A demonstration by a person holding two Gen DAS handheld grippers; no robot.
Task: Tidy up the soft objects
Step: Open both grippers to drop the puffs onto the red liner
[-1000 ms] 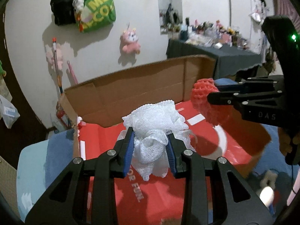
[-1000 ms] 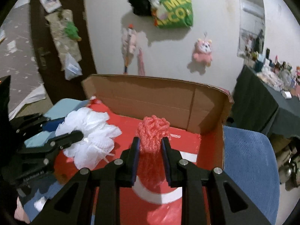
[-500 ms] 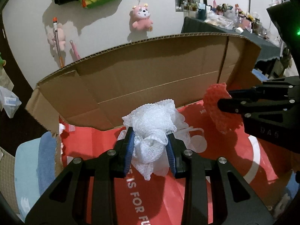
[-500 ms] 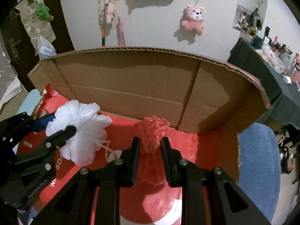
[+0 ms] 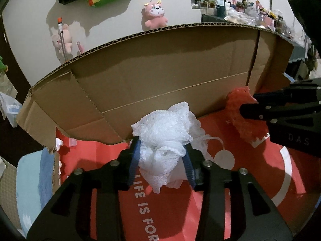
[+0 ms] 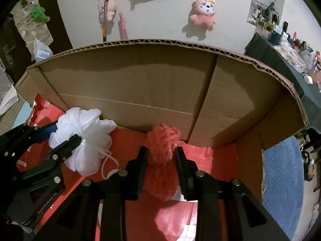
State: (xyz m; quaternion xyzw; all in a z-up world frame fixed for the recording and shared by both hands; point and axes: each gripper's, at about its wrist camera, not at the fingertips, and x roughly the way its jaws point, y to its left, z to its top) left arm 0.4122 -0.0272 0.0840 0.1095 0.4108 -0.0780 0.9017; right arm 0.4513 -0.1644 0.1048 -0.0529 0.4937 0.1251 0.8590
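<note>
A brown corrugated cardboard box (image 5: 160, 80) stands open with its far wall upright, and a red printed liner with white lettering (image 5: 176, 210) covers its floor. 2 soft things sit low inside it, both close to the far wall: a white mesh bath pouf (image 5: 164, 140) on the left and a red mesh bath pouf (image 6: 163, 152) on the right, well apart.

The left gripper (image 5: 162, 164) has the white pouf between its blue-padded fingers; its jaws are opening, though the pads touch the mesh on both sides. The right gripper (image 6: 161, 160) straddles the red pouf, jaws opening too, the mesh filling the gap between them.

A white cord with a round tag (image 5: 223, 157) trails from the white pouf onto the liner. Beyond the box, a pink plush toy (image 6: 203, 13) hangs on the white wall. A blue textured cloth (image 6: 282, 172) lies right of the box.

The white pouf is ruffled and bunched; the red one is denser and knobbly.
</note>
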